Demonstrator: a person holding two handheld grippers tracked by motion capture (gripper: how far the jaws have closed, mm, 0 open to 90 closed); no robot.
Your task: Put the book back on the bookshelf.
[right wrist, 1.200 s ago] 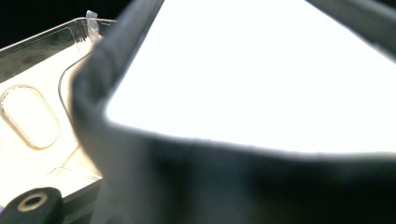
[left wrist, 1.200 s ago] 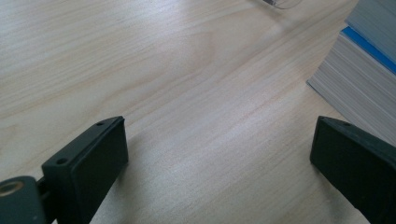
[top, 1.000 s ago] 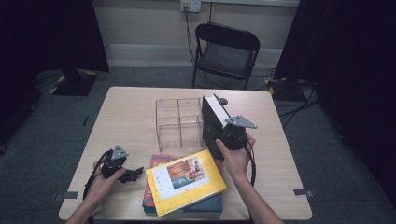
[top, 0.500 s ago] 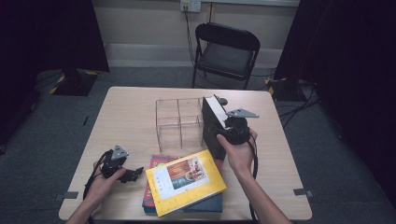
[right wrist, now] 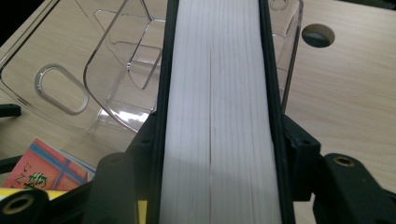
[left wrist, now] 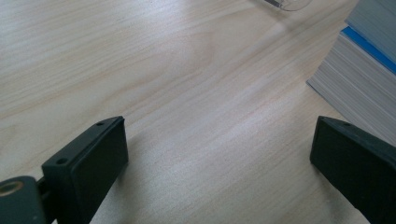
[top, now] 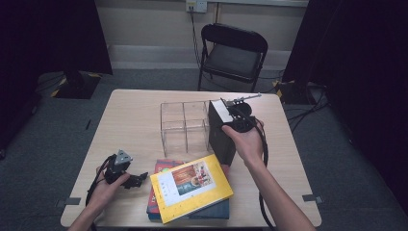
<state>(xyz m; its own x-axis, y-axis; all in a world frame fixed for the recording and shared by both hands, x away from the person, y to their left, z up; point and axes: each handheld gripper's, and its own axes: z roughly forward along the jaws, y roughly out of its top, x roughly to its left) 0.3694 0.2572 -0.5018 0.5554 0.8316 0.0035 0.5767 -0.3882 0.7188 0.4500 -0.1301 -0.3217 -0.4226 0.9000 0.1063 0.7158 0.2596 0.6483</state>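
Gripping a black-covered book (top: 221, 132) upright, the right tongs (top: 240, 118) are clamped across its white page block just beside the clear acrylic organizer (top: 185, 126). Left tongs (top: 137, 179) rest spread apart on the desk (top: 134, 115), near the book stack (top: 190, 190) topped by a yellow one.

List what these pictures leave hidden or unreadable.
- Black book's cover, right gripper view: edge-on, so its white page block is what faces the camera.
- Yellow book's title, high view: too small.
- Lower books in the stack: covered by the yellow one.
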